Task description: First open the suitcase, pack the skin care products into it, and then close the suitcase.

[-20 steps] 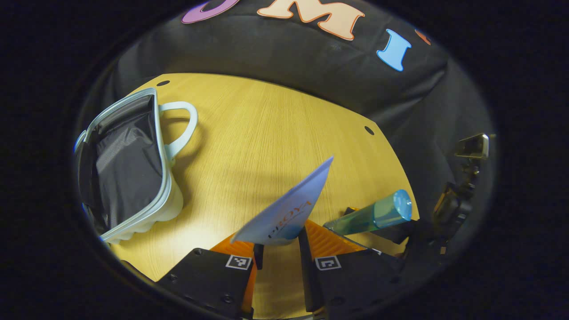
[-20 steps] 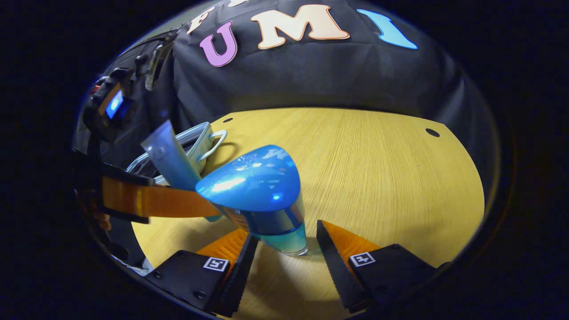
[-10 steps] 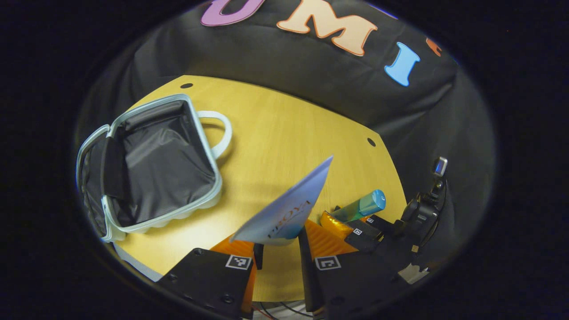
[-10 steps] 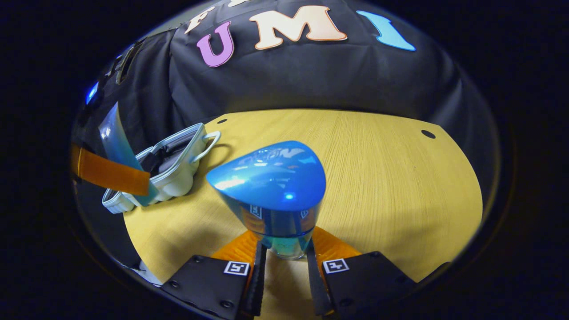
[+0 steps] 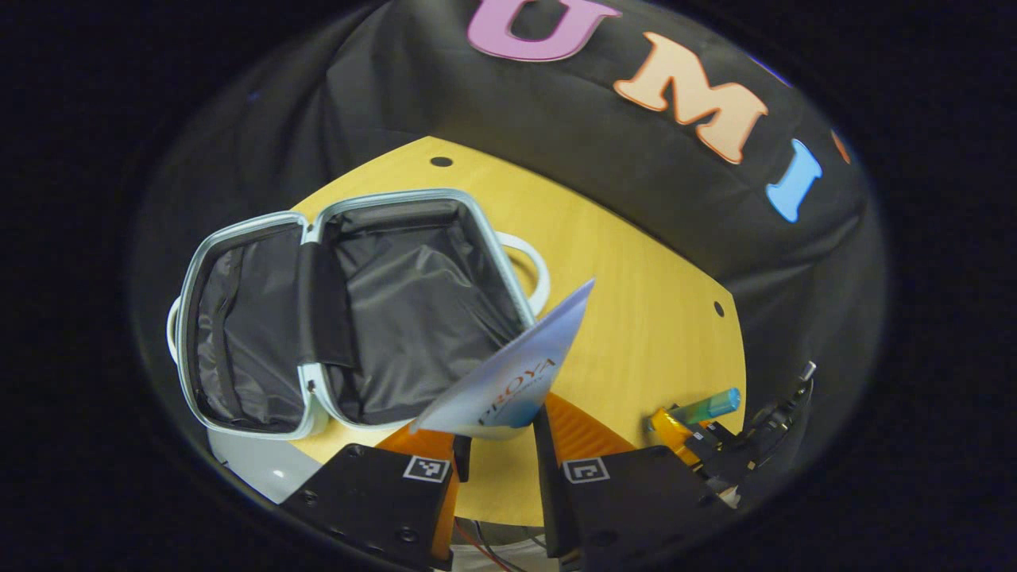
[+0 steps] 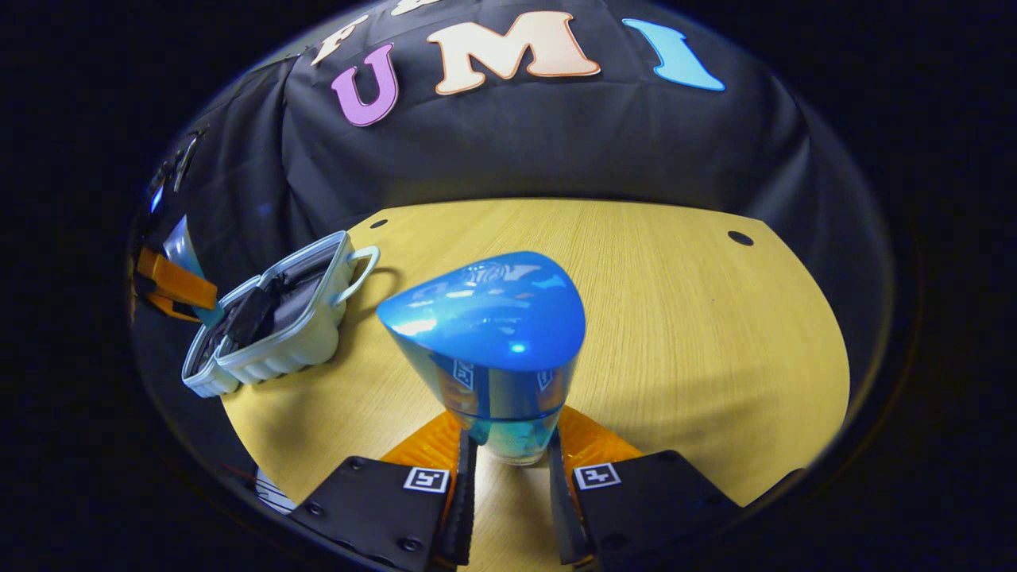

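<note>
The wooden counter [image 5: 636,302] carries the open suitcase [image 5: 357,310] at far left. Left tongs [image 5: 496,453] pinch a tube [image 5: 516,373] by its end; right tongs [image 6: 506,469] clamp a bottle [image 6: 489,342]. Either could pivot and miss the case.

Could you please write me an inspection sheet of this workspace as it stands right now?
Surface: wooden table, two small holes near its far edge.
Job's things: suitcase open flat, dark lining, nothing seen inside; tube above its near edge; blue-capped bottle lifted over the table.
Clutter: nothing seen.
Grippers: left gripper shut on the tube; right gripper shut on the bottle.
Cables: thin wires below the left gripper.
Surroundings: black cloth wall.
</note>
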A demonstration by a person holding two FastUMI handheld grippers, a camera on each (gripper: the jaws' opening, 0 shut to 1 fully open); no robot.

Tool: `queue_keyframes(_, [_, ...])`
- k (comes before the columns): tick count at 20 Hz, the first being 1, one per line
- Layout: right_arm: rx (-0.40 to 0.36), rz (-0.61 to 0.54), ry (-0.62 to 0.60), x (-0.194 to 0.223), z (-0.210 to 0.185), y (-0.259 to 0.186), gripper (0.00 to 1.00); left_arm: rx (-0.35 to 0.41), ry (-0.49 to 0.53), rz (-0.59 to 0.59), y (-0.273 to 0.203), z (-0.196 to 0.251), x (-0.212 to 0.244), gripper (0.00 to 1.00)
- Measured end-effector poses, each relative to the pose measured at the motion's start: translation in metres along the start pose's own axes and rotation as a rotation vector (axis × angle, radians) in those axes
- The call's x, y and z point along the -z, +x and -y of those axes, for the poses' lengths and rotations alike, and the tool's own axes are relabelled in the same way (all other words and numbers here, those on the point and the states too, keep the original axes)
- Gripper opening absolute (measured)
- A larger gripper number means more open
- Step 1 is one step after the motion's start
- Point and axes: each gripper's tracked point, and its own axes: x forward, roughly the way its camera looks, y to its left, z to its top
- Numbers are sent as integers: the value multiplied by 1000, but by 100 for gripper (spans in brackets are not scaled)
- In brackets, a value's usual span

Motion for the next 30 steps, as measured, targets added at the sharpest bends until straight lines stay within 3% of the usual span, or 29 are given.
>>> queue_keyframes(3, [28, 12, 15, -12, -9, -15, 42, -25, -24, -80, 14, -33, 3, 37])
queue_keyframes(5, [47, 17, 12, -20, -20, -25, 39, -15, -41, -144, 27, -45, 6, 38])
queue_keyframes(11, [92, 38, 3, -47, -61, -47, 42, 17, -17, -354, 60, -73, 29, 35])
queue_keyframes(15, [89, 51, -20, -64, -92, -50, 39, 25, -46, -415, 75, -86, 35, 37])
queue_keyframes(16, [84, 51, -29, -68, -100, -49, 39, 34, -57, -420, 75, -87, 35, 33])
queue_keyframes(17, [73, 48, -36, -70, -109, -48, 39, 49, -71, -421, 76, -87, 34, 41])
queue_keyframes(18, [58, 43, -43, -71, -119, -44, 39, 62, -79, -417, 75, -85, 33, 33])
queue_keyframes(19, [42, 38, -50, -73, -129, -39, 42, 70, -82, -412, 75, -84, 31, 37])
queue_keyframes(22, [-11, 23, -81, -79, -163, -26, 39, 89, -75, -392, 70, -79, 29, 47])
queue_keyframes(25, [-70, 4, -140, -82, -198, -11, 42, 87, -41, -339, 55, -76, 22, 73])
queue_keyframes(26, [-93, -5, -154, -83, -211, -5, 39, 84, -37, -311, 50, -77, 17, 76])
queue_keyframes(27, [-118, -13, -167, -83, -223, 0, 42, 82, -33, -288, 40, -79, 14, 82])
queue_keyframes(28, [-141, -21, -179, -84, -235, 6, 39, 81, -33, -265, 30, -82, 10, 82])
queue_keyframes(30, [-190, -44, -205, -81, -260, 18, 43, 70, -54, -216, 13, -94, 3, 83])
